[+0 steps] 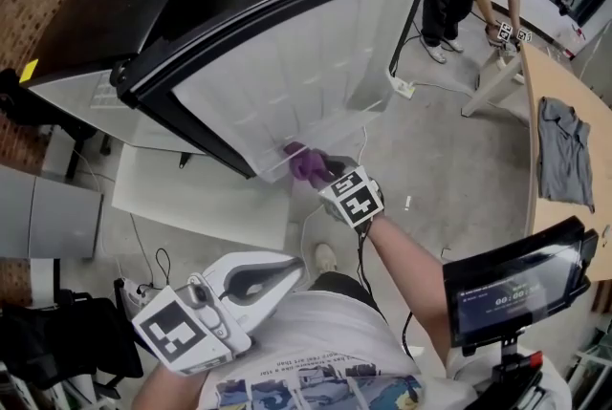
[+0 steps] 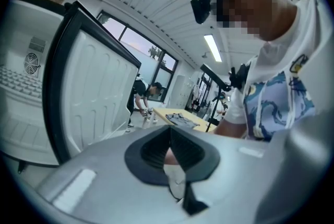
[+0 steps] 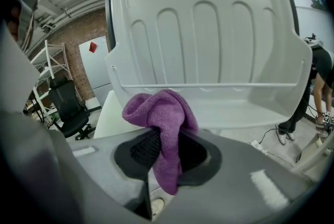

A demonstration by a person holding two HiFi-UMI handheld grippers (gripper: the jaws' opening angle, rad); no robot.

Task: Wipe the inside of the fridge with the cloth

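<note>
Purple cloth (image 3: 162,113) is pinched by a fold in the right hand-held gripper (image 3: 164,152), the jaws clamped narrowly on it. Most of the fabric bunches loose above them, right at the lower lip of the fridge door (image 1: 287,74). I cannot tell whether it is touching the white liner yet. The left hand-held gripper (image 2: 169,152) hangs back by the person's torso with its jaws together and nothing between them. My main worry is the grip: only a thin tuck of cloth sits between the pads, so a hard drag across the ribbed liner could pull it free. The shelf rail (image 3: 209,84) crossing the door just above the cloth is an edge that could snag the loose bunch. The door also hangs open on its hinge, and I judge that a firm push could swing it away from the wipe unless the idle gripper steadies it. Open floor (image 1: 449,169) lies to the right of the door, though a cable (image 1: 402,85) trails there. The desk (image 1: 535,102) is well apart, leaving room to sweep sideways along the lip.
</note>
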